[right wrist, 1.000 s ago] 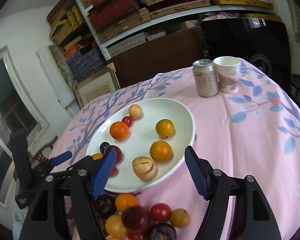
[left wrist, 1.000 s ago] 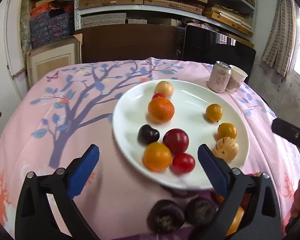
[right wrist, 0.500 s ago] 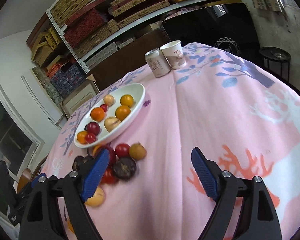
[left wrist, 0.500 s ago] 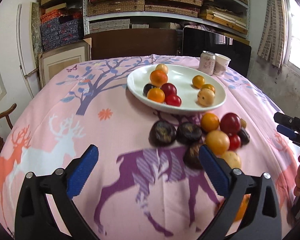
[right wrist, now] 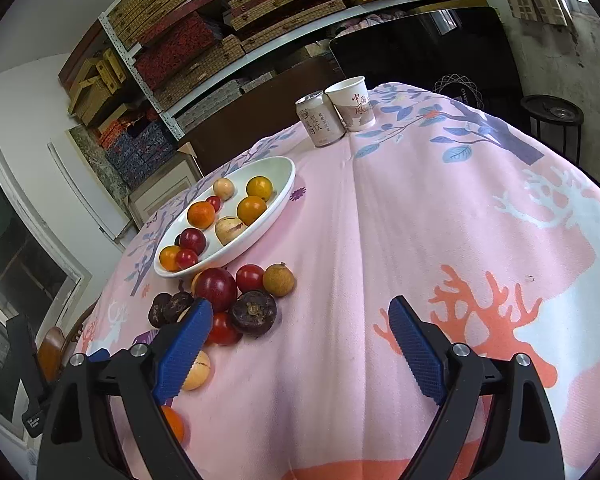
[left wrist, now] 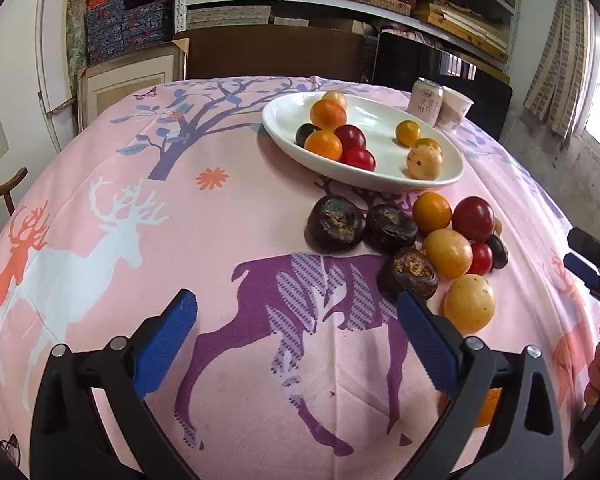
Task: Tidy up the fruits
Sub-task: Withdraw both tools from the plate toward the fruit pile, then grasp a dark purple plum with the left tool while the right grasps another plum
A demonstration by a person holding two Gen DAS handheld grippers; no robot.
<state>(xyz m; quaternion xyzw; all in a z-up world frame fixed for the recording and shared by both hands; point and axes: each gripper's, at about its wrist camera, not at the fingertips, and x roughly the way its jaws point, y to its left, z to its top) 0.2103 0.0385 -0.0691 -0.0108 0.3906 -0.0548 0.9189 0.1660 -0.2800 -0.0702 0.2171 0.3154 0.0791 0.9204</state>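
I am looking down over the round table under its pink cotton cloth printed with deer and trees (left wrist: 228,216), and nothing on it is being touched right now. Toward the far side I am seeing the wide white oval ceramic plate (left wrist: 380,112), already carrying a share of the fruit: oranges, red plums, a striped pale melon-like one. Just beside its near rim, on the bare cloth, the loose pile of fruit (left wrist: 428,240) is waiting, and that is what I judge the job is still asking me to shift. The largest of these are the dark wrinkled purple-brown fruits (left wrist: 336,222), then the yellow-skinned round ones (left wrist: 469,302), then the small red tomatoes (left wrist: 481,258).

My left gripper (left wrist: 296,340) is hanging above the purple deer print with its blue-padded jaws standing wide and nothing between them. My right gripper (right wrist: 300,344) is opening its jaws at this moment, and only cloth is lying between them.

The relation I am weighing: from the left gripper the pile lies ahead and off to its right, the nearest dark fruit (left wrist: 414,272) just beyond its right finger. From the right gripper the same pile (right wrist: 236,300) lies ahead and to its left, crowding its left finger (right wrist: 184,344), with a tan round fruit (right wrist: 279,279) on the outer edge. These fruits being round, no long axis is dictating wrist angle. Either hand looks about equally near, so I am favouring whichever takes its own edge of the pile
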